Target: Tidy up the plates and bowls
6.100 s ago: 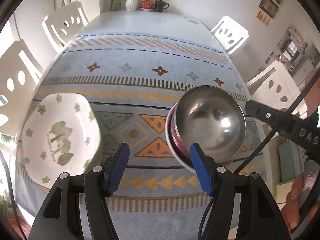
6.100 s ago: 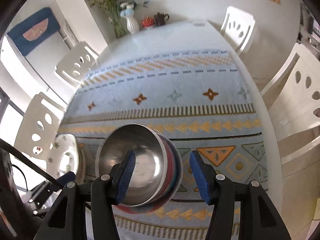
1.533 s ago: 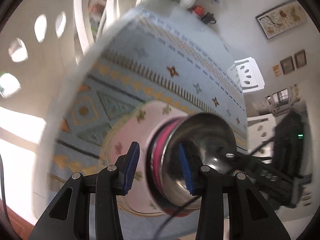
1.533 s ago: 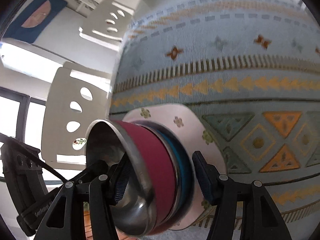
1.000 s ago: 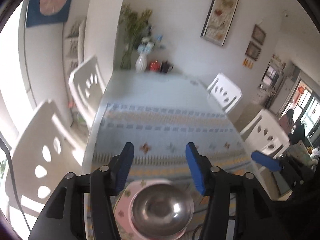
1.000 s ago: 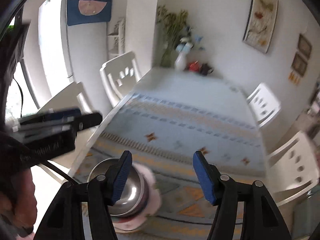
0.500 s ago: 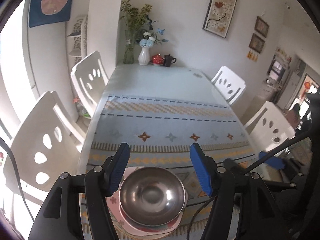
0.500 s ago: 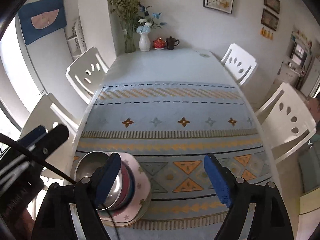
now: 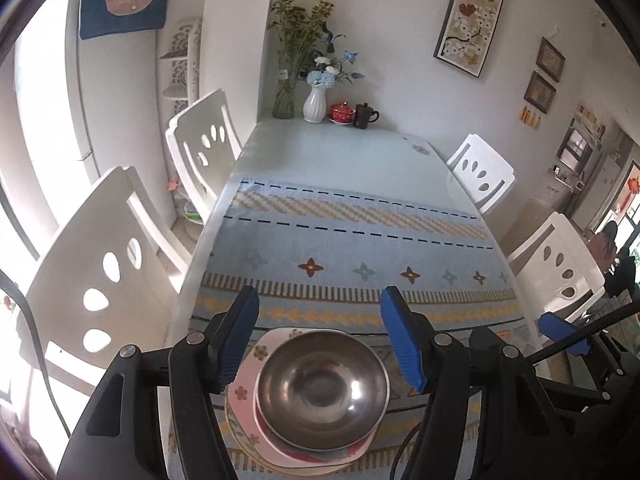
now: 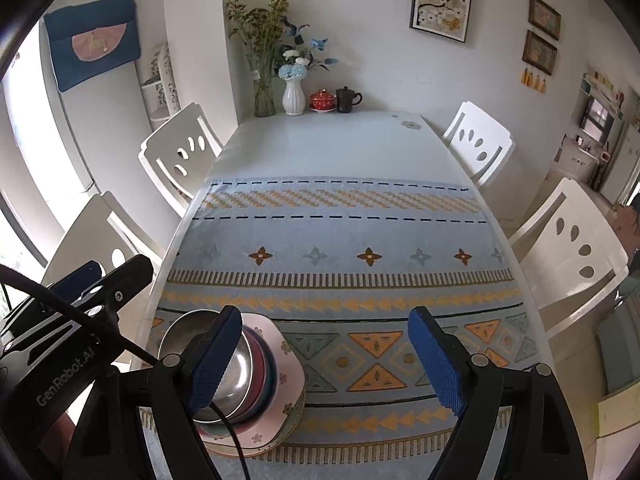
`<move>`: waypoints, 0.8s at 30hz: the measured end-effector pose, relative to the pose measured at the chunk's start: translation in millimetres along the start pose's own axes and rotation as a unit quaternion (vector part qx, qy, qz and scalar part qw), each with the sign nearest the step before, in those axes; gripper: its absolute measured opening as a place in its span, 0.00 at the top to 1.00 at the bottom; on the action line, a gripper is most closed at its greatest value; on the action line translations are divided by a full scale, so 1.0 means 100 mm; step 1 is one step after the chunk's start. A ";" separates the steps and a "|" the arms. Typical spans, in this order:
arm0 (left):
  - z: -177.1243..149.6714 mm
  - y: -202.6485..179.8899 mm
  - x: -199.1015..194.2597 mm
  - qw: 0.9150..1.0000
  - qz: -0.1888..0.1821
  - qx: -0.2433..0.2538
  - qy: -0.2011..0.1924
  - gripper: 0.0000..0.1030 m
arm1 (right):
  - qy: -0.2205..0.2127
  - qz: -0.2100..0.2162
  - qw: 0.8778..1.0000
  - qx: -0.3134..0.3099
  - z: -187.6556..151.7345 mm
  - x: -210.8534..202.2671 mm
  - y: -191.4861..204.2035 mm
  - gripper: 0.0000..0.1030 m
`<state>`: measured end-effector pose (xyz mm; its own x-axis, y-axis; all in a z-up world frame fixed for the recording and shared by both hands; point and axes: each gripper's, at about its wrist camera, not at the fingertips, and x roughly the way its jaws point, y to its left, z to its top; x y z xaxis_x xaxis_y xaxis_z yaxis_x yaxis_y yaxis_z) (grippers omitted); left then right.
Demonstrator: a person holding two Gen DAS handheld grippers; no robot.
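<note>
Left gripper held spread and empty, right gripper likewise, steel bowl nested on floral plate, patterned tablecloth beneath.

We found the nested bowls on the plate, at the table's near left edge; vase stood far behind.

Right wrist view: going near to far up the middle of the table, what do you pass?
Plate with stacked bowls → orange triangle band → row of flower motifs → dashed black lines → bare tabletop → white vase, red pot and dark mug at the wall.
</note>
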<state>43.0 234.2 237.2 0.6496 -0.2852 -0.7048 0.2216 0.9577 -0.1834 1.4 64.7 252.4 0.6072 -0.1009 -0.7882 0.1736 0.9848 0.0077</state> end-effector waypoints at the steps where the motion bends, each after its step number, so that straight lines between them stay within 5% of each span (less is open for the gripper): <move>1: 0.00 0.01 0.00 1.000 0.003 0.002 -0.002 0.41 | 0.002 0.001 1.000 -0.001 0.00 0.01 0.01 0.19; 24: 0.04 0.13 0.14 1.000 -0.026 -0.005 0.006 0.41 | 0.017 0.020 1.000 -0.005 0.05 0.18 0.17 0.19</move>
<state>57.5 242.7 227.8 0.6292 -0.3335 -0.7021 0.2474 0.9422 -0.2259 19.3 79.3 241.0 0.5871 -0.0560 -0.8076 0.1412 0.9894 0.0340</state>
